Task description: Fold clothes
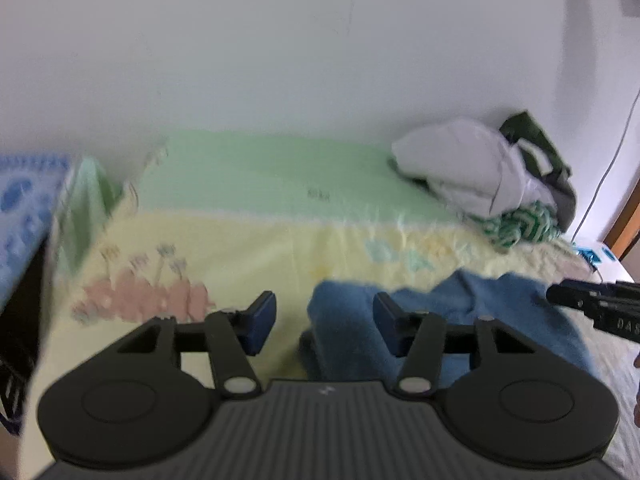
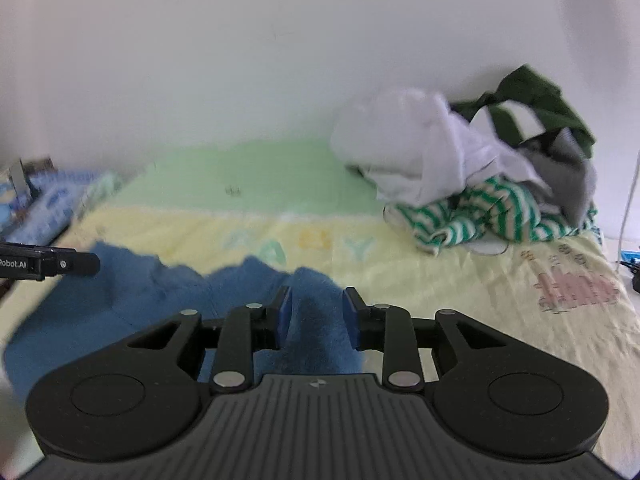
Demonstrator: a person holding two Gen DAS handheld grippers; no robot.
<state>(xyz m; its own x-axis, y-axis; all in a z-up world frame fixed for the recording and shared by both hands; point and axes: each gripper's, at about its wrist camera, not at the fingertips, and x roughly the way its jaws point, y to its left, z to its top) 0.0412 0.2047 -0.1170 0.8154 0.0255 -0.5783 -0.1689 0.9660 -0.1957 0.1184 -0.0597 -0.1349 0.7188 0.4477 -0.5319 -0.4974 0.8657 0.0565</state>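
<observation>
The blue garment [image 2: 132, 304] lay rumpled on the near part of the bed sheet [image 2: 460, 288], a yellow and green printed cover spread against a pale wall [image 2: 240, 60]. In the right wrist view the garment extended from the left edge of the bed to just under the right gripper [image 2: 316, 316], with a raised fold of blue cloth standing between the two blue pads.

The right gripper's jaws stood at a narrow to moderate gap. Cloth was visible on both sides of the fold between them, but the frames were blurred, and whether the pads pressed on the fabric could not be determined.

The left gripper [image 1: 325, 326] was held with its jaws moderately wide apart. The left edge of the blue garment [image 1: 460, 320] lay in the gap and behind its right finger; the left pad [image 1: 262, 322] stood over bare sheet, clear of the cloth. Nothing was clamped.

Each gripper's fingertip appeared at the edge of the other camera's view, above the garment.

A pile of unfolded clothes [image 2: 460, 168] sat at the far right of the bed against the wall: white fabric on top, a dark green item behind, grey beside it, and a green-and-white striped piece [image 2: 480, 216] at the front. This pile lay well apart from the blue garment. A blue patterned pillow [image 1: 24, 208] occupied the left end of the bed.
</observation>
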